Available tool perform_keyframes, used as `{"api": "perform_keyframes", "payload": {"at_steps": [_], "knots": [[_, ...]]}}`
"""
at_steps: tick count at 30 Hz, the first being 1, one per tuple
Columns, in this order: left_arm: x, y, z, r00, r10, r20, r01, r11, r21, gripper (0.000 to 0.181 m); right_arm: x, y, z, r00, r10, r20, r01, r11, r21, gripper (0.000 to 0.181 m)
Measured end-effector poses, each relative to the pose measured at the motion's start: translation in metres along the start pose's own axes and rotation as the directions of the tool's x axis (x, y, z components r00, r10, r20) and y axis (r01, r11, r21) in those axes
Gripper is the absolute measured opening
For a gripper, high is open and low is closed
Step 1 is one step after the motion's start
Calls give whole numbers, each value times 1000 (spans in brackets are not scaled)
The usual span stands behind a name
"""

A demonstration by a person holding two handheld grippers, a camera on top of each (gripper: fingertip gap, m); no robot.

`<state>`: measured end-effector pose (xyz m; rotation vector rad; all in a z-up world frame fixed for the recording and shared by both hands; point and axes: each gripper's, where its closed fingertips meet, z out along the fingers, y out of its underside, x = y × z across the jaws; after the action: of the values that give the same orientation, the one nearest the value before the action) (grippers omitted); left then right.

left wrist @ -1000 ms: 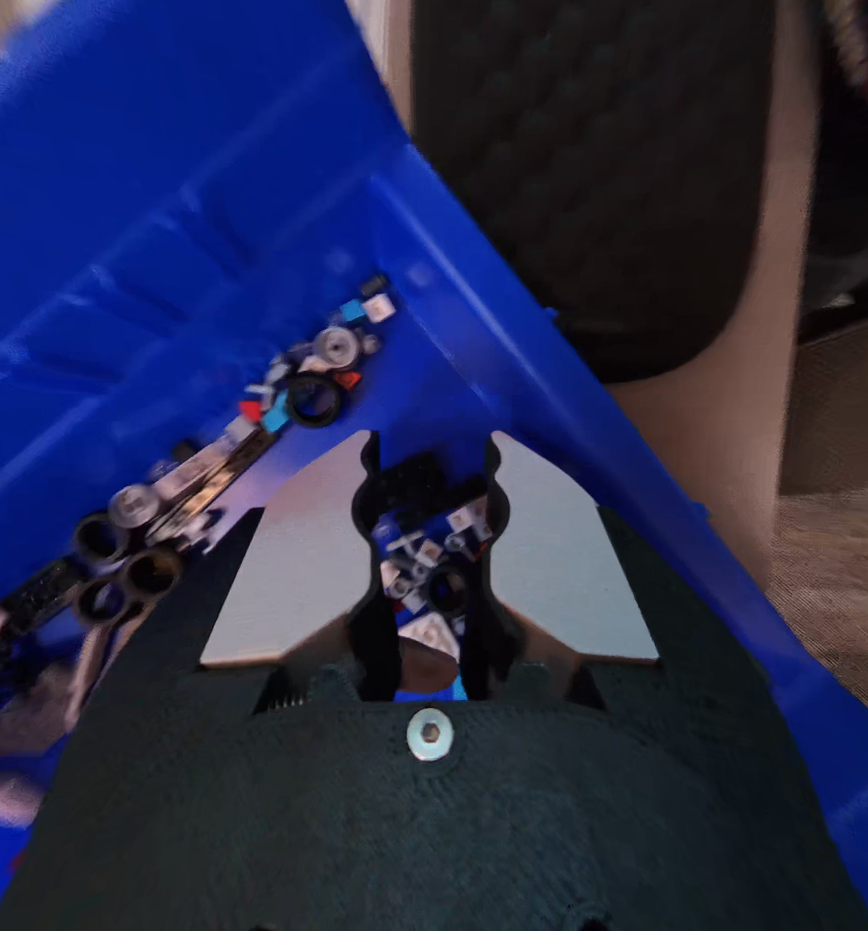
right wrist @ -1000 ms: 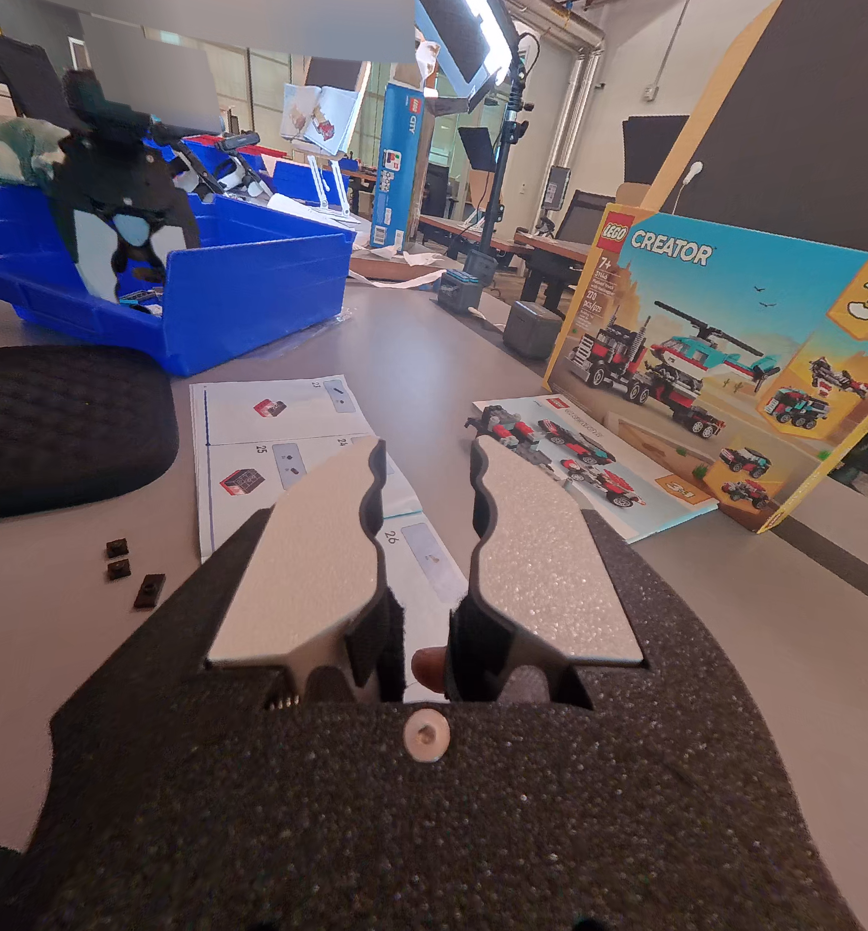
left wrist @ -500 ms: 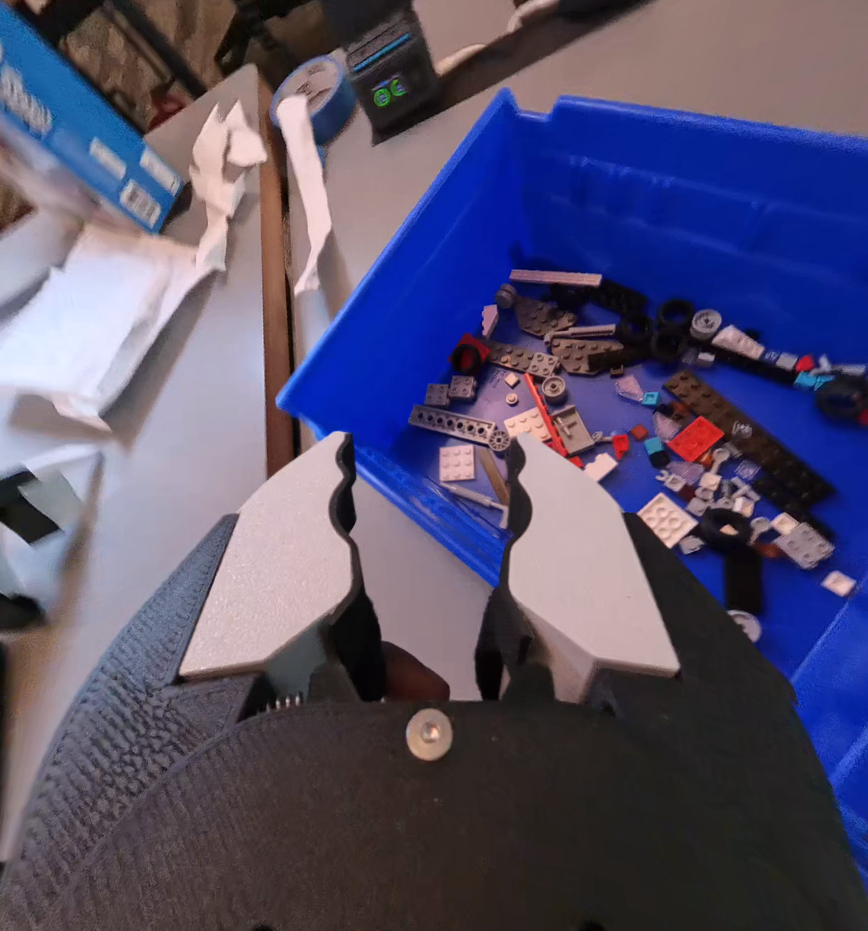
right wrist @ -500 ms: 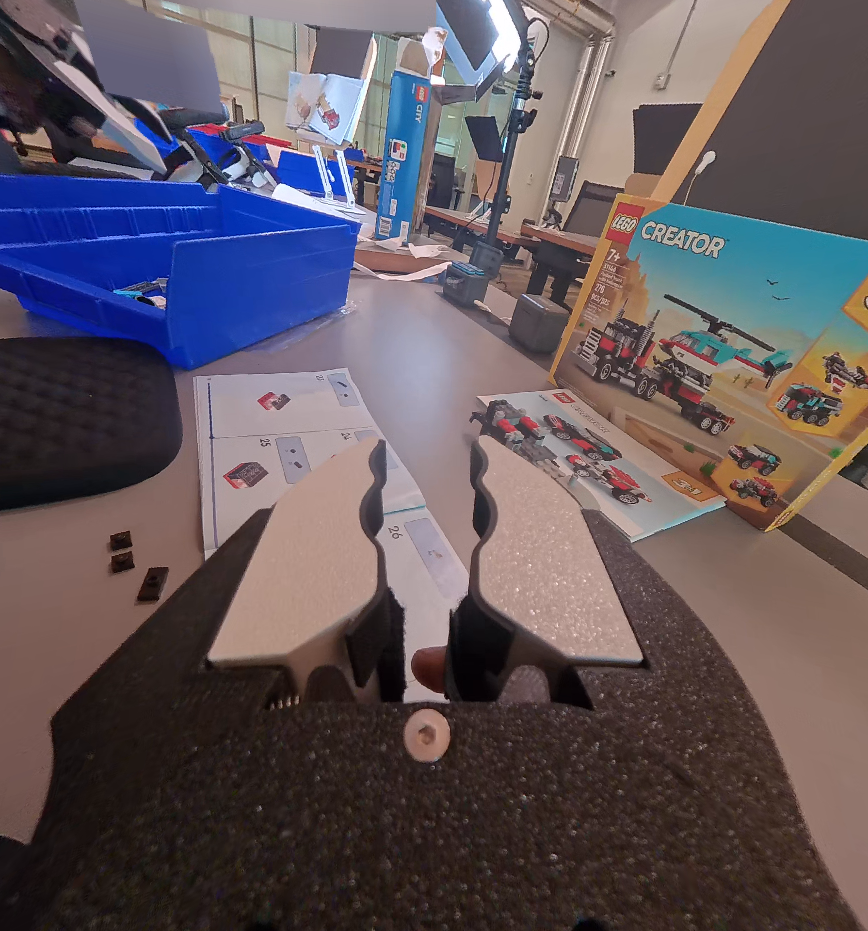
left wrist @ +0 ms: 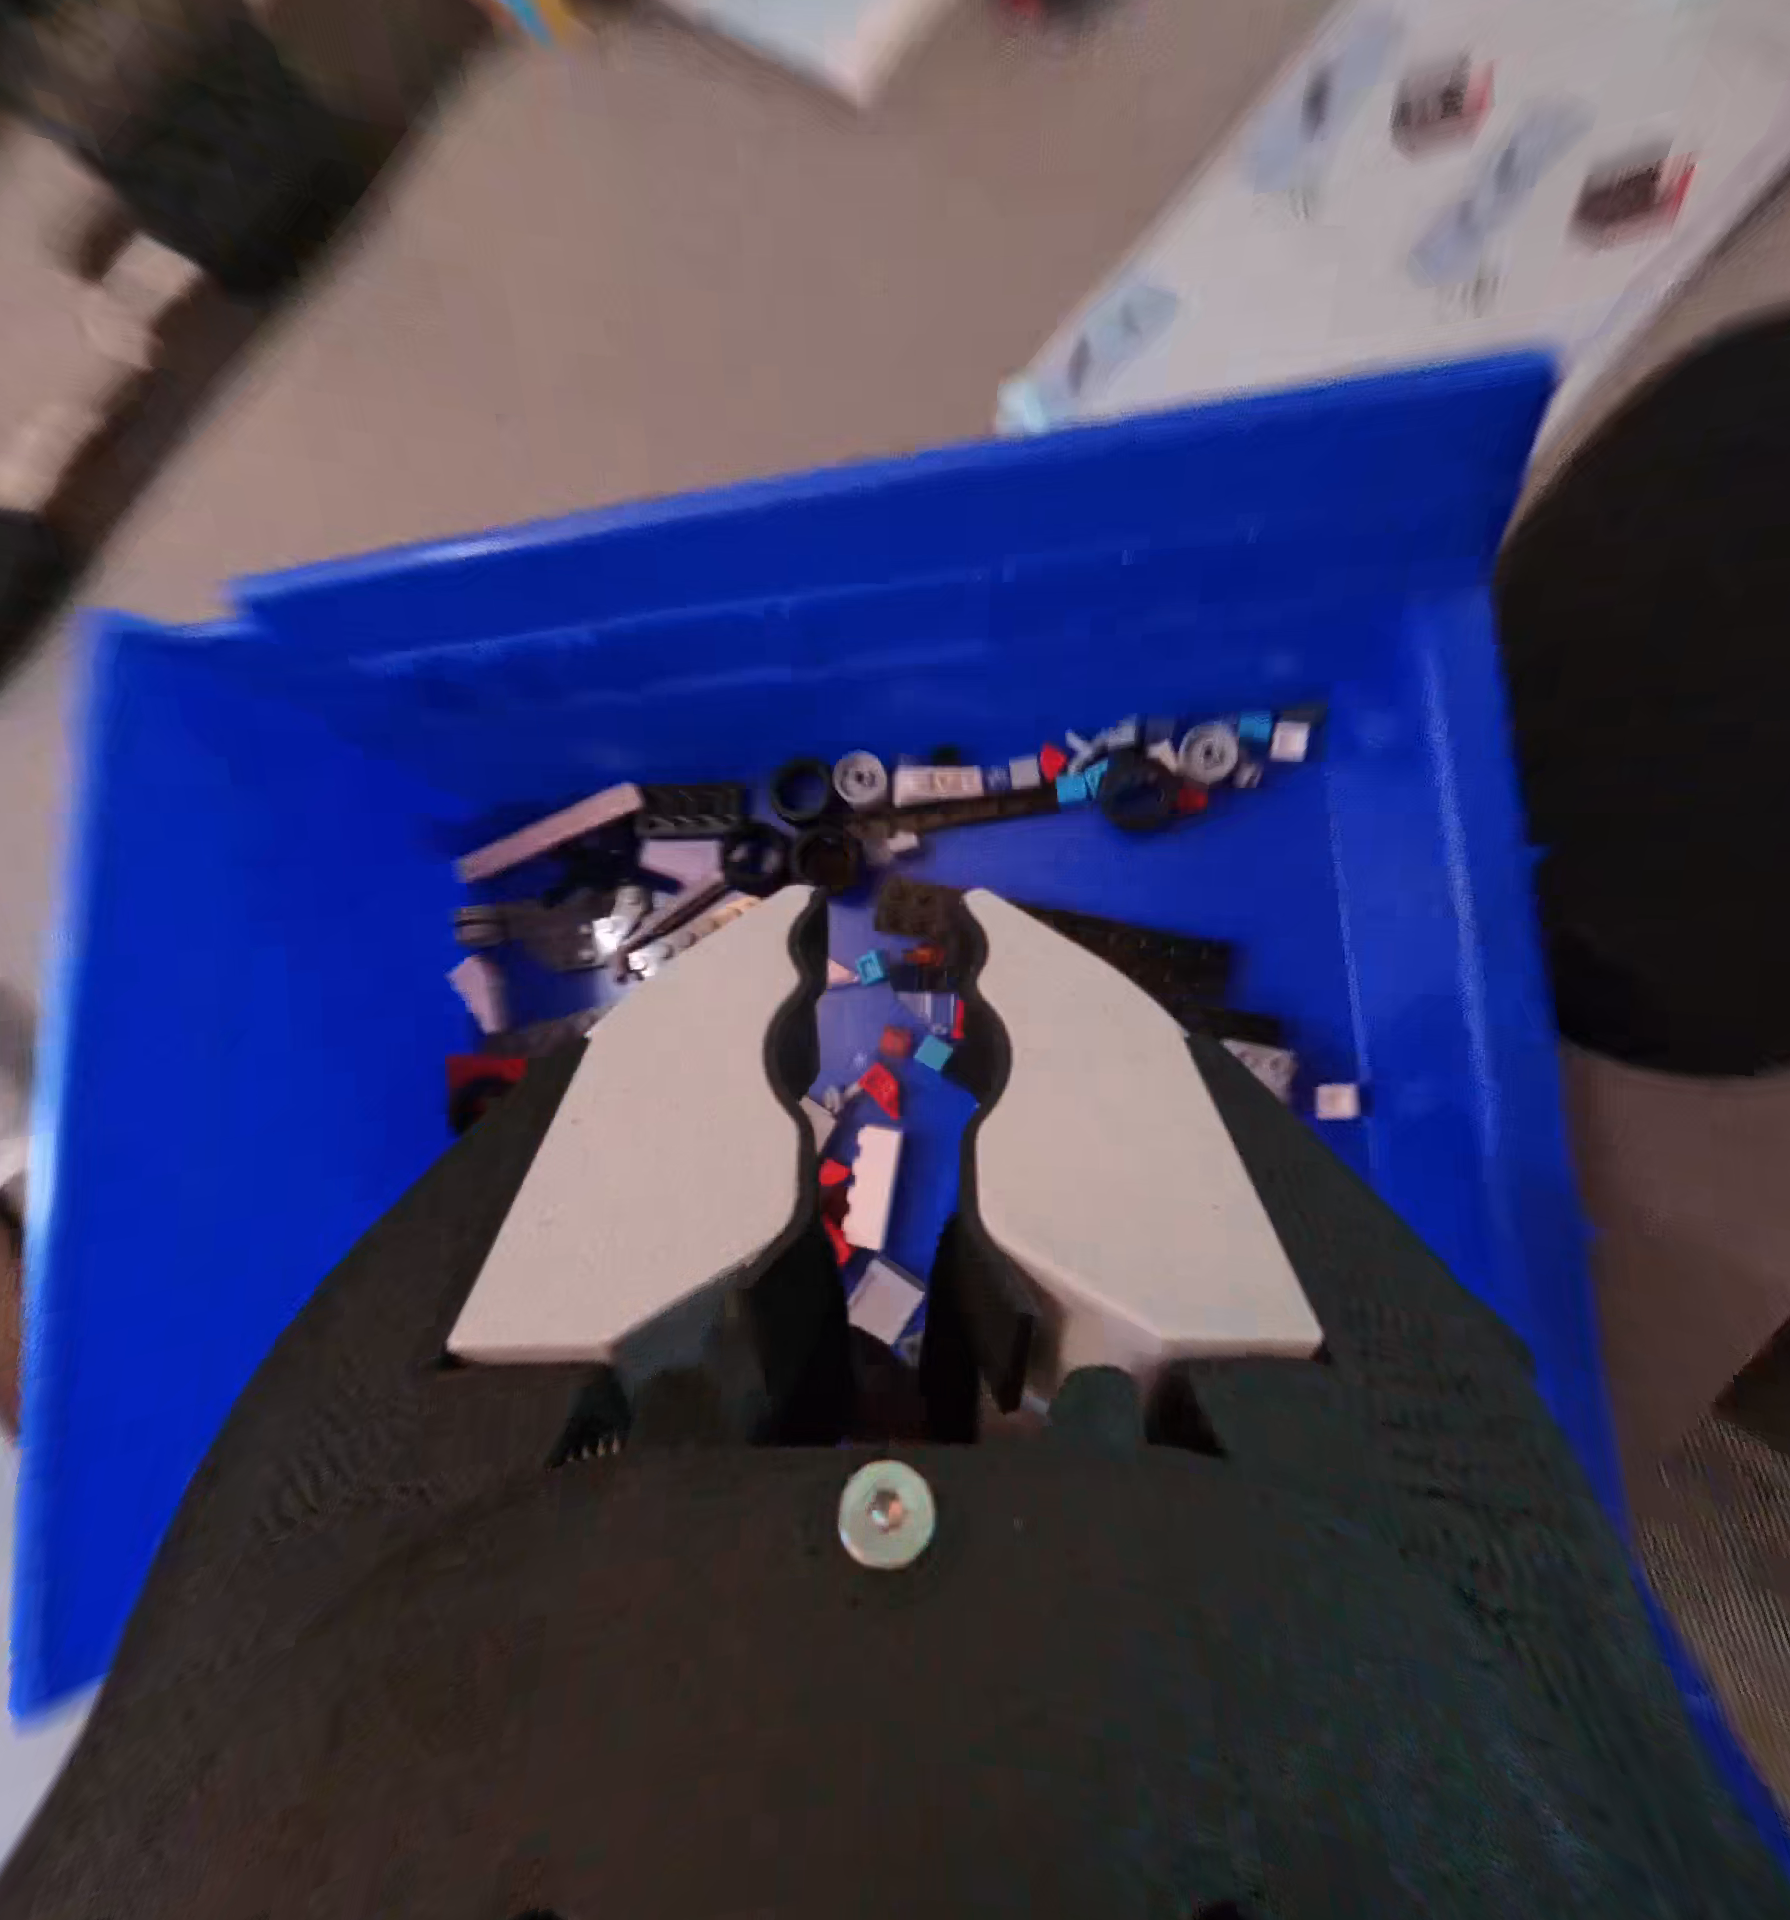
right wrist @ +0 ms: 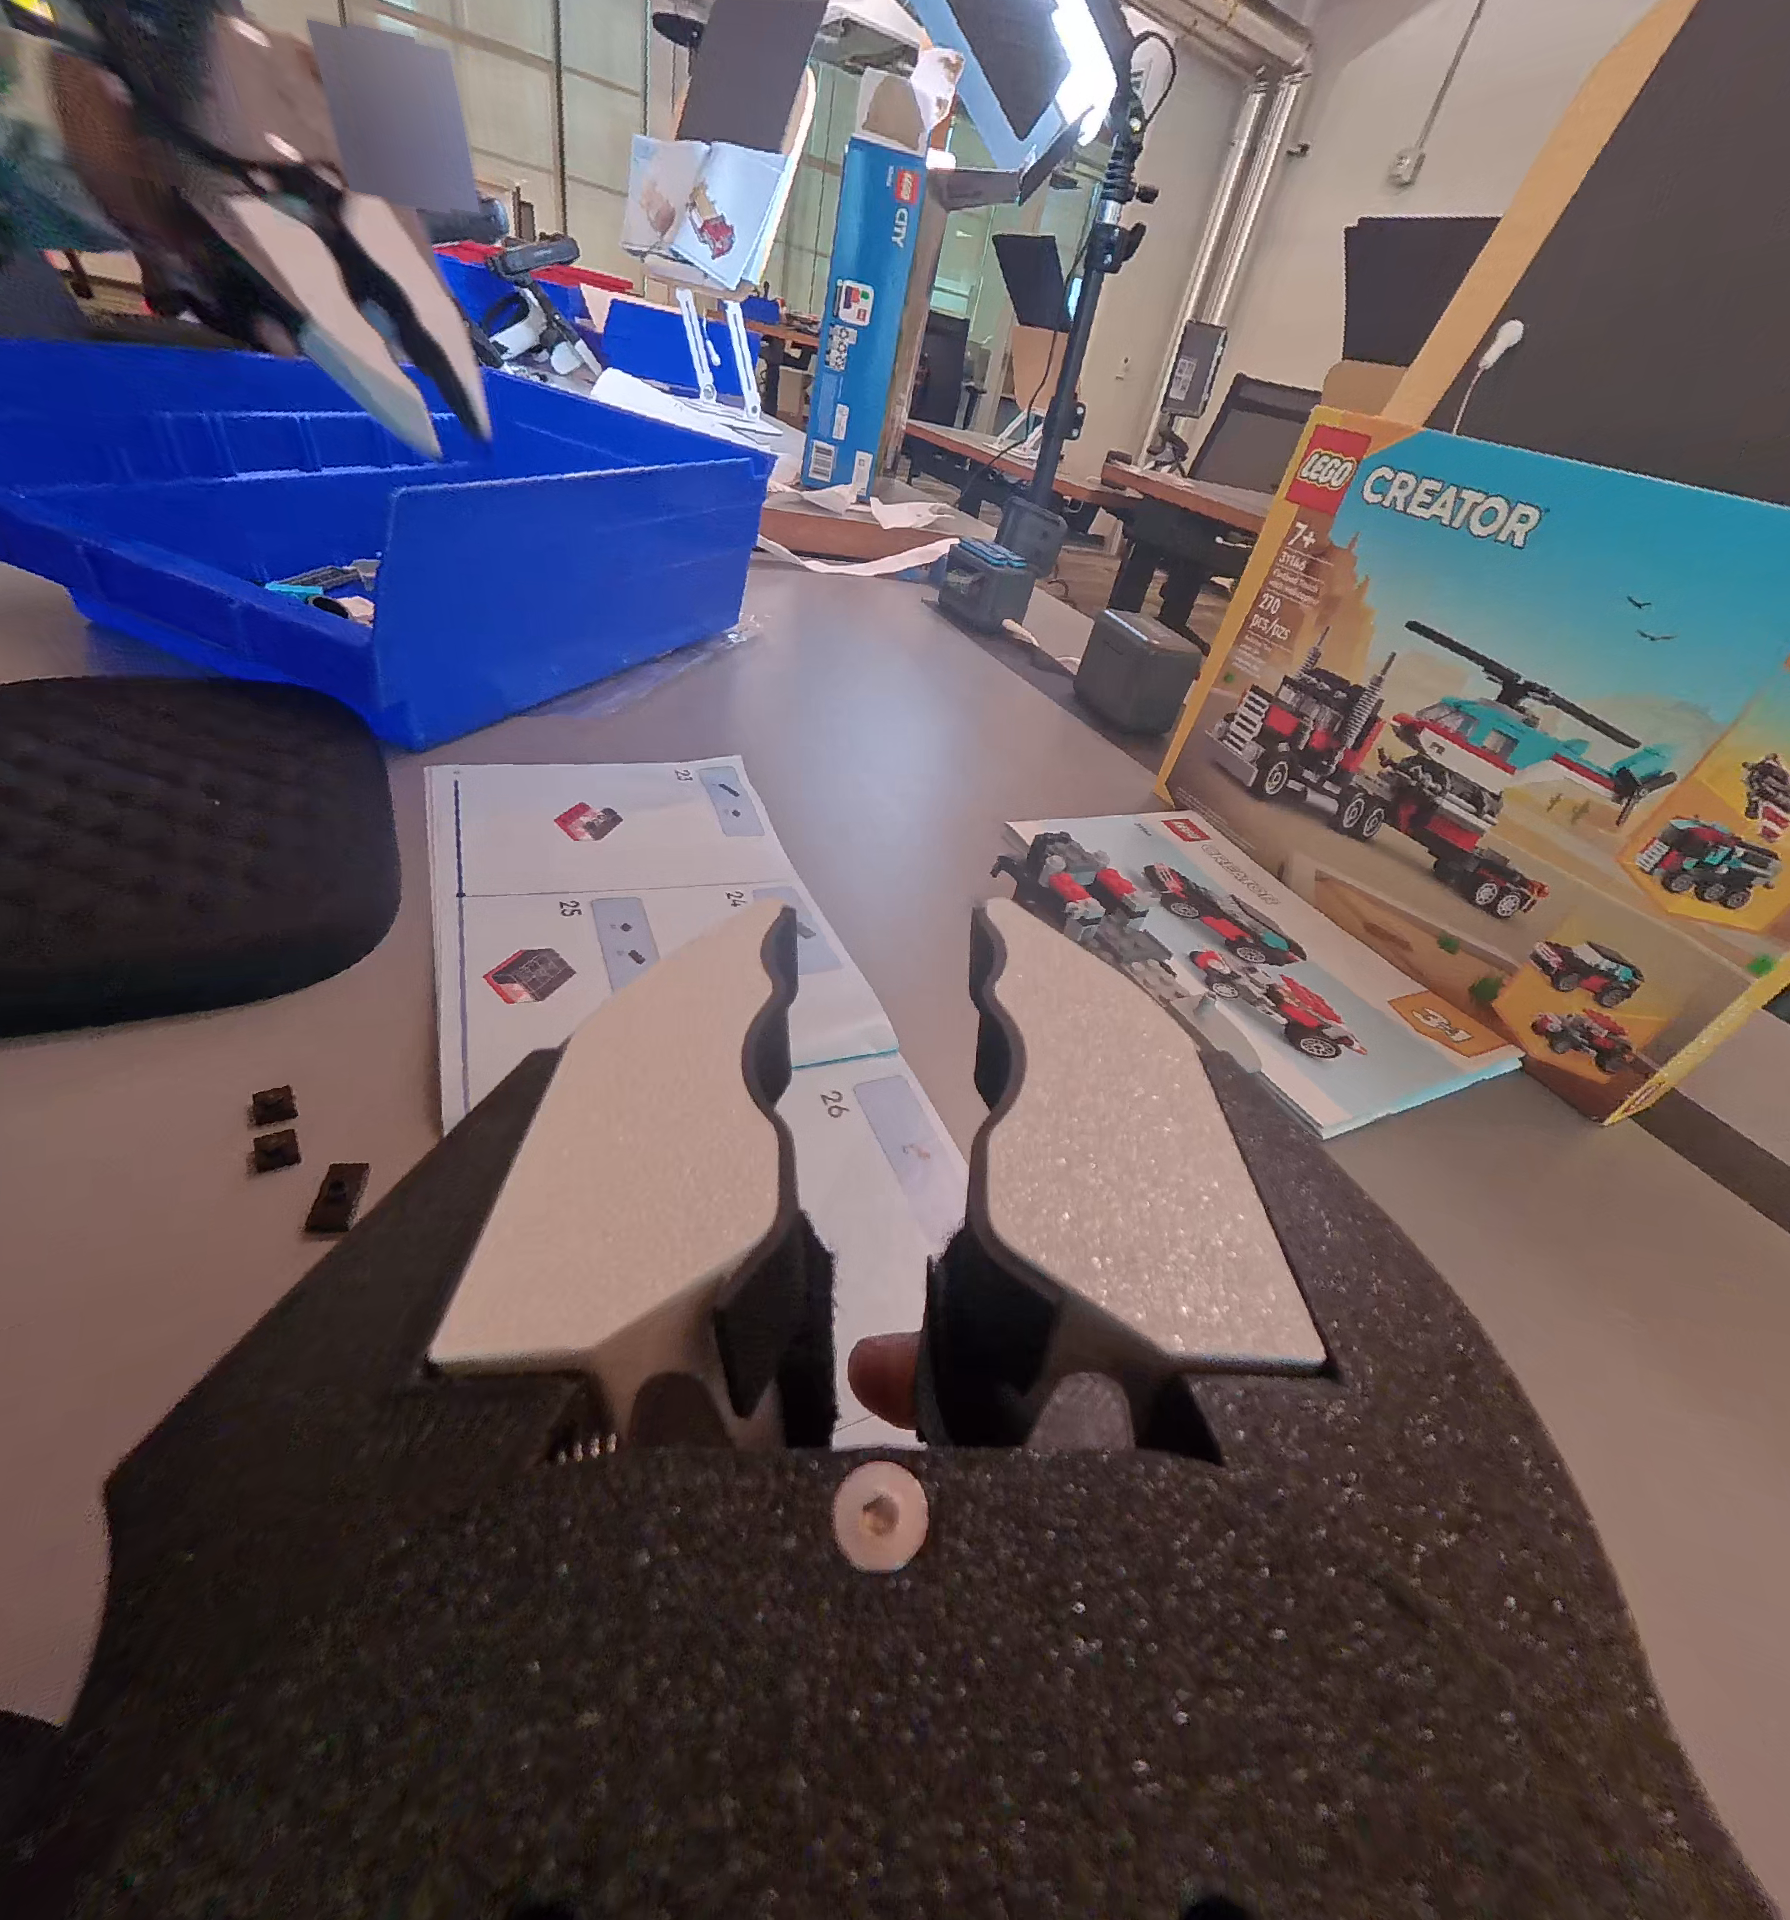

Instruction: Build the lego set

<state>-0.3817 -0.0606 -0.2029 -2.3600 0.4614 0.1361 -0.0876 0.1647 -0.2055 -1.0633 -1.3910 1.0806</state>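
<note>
Blue plastic fills most of the left wrist view, where the open bin (left wrist: 278, 935) is seen from above with the left claw (left wrist: 896, 914) held over it, fingers apart and nothing gripped between them. Loose lego pieces (left wrist: 870, 831) are scattered on the bin floor: black tyres and grey wheel hubs toward 12 o'clock, grey plates toward 10 o'clock, small red, teal and white bits directly under the gap between the fingers. This view is blurred, so finer piece shapes cannot be told. A black padded mat (left wrist: 1691, 675) lies just beside the bin at 3 o'clock, and an instruction booklet (left wrist: 1390, 187) is seen at 1 o'clock. In the right wrist view the right claw (right wrist: 880, 925) is held low over the grey desk (right wrist: 922, 727), fingers apart and empty, above the open booklet (right wrist: 600, 862). Three small dark pieces (right wrist: 293, 1143) rest on the desk at 9 o'clock, near the booklet's edge. A second, closed booklet (right wrist: 1234, 956) lies at 2 o'clock, touching the foot of the upright set box (right wrist: 1525, 748). The bin (right wrist: 558, 603) is seen at 11 o'clock with the left claw (right wrist: 392, 343) above it, pointed down into it, and the mat (right wrist: 143, 842) sits at 10 o'clock.
</note>
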Motion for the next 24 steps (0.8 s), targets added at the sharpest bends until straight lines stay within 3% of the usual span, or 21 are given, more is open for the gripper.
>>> {"api": "perform_keyframes", "payload": {"at_steps": [3, 5, 8, 12, 17, 24], "knots": [[-18, 31, 45, 984, 128, -121, -158, 947, -280, 25, 0, -2, -3, 1000, -17, -12, 17, 1000, 2, 32], [-30, 48, 61, 956, 223, -192, -281, 890, -361, 26, 3, -4, -6, 999, -17, -27, 17, 1000, 15, 32], [-32, 54, 74, 916, 298, -270, -378, 868, -323, 24, 7, -7, -11, 999, 2, -41, 0, 999, 39, 31], [-24, 53, 76, 908, 252, -335, -353, 890, -288, 7, 8, -7, -11, 999, 14, -34, -12, 999, 48, 31], [-33, 56, 74, 930, 234, -283, -319, 896, -309, 14, 6, -8, -9, 1000, 6, -21, -5, 999, 44, 31], [-41, 58, 73, 923, 220, -315, -313, 907, -284, 13, 6, -9, -11, 1000, 3, -25, -1, 999, 48, 31]]}}
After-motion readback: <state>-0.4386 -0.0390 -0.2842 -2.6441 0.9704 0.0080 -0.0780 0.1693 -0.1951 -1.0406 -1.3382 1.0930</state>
